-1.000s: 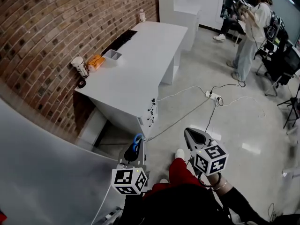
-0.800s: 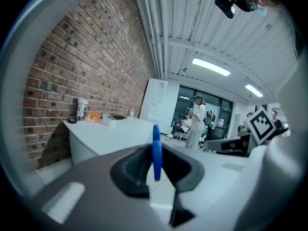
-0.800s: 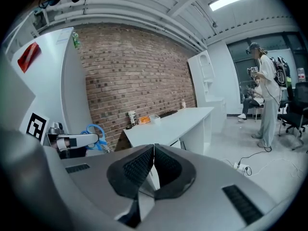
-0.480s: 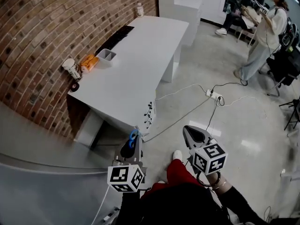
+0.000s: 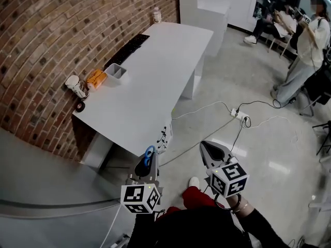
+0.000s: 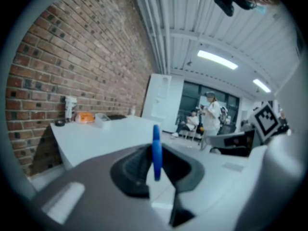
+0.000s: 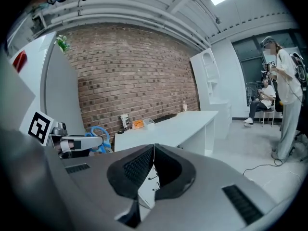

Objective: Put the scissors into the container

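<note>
Left gripper (image 5: 146,165): scissors (image 5: 150,153) clamped between jaws, handles forward.

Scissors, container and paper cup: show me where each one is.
scissors (image 6: 157,148), left gripper view, blue handle edge.
container (image 5: 111,77), head view, near wall.
paper cup (image 5: 76,86), head view, its side.

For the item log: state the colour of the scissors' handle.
Blue; the scissors show it best in the left gripper view.
</note>
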Available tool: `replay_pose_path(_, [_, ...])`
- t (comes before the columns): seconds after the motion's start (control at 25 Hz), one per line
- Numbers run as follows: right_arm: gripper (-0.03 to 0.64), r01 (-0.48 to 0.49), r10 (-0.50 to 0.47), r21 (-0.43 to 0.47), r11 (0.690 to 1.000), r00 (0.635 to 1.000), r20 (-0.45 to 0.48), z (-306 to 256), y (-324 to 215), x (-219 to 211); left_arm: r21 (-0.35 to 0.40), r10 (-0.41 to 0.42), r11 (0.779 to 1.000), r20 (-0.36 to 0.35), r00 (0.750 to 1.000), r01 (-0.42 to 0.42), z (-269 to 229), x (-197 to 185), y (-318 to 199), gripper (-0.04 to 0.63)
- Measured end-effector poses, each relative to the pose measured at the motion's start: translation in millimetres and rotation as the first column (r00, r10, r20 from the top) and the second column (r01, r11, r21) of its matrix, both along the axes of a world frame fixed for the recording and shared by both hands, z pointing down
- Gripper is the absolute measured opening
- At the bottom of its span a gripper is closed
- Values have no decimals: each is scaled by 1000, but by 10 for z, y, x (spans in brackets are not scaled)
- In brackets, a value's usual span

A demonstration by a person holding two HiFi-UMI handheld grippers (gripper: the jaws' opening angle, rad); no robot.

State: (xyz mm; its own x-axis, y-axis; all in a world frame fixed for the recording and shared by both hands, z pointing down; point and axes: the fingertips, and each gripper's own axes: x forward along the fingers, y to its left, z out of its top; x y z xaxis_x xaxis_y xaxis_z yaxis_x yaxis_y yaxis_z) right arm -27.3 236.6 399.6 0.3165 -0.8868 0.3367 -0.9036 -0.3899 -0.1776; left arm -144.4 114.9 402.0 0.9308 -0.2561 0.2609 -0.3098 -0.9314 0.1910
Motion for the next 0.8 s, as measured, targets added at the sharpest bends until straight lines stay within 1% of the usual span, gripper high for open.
replay_pose_path(0.36, [9,56,-56,3,998,998,-29,-60,-198,546,4,-56,998,23,998,55,32,546,-147,52])
replay_pose_path(0.56, [9,86,-86,1,996,996,-31,-63,-303,839,7,-84,996,24,996,84,26,844,-255,52])
replay_pose_path(0.8, [9,117,-117,-10,993,993,-20,-16,-339,1087,12,-103,995,31,994,103,17,1162,-313,52])
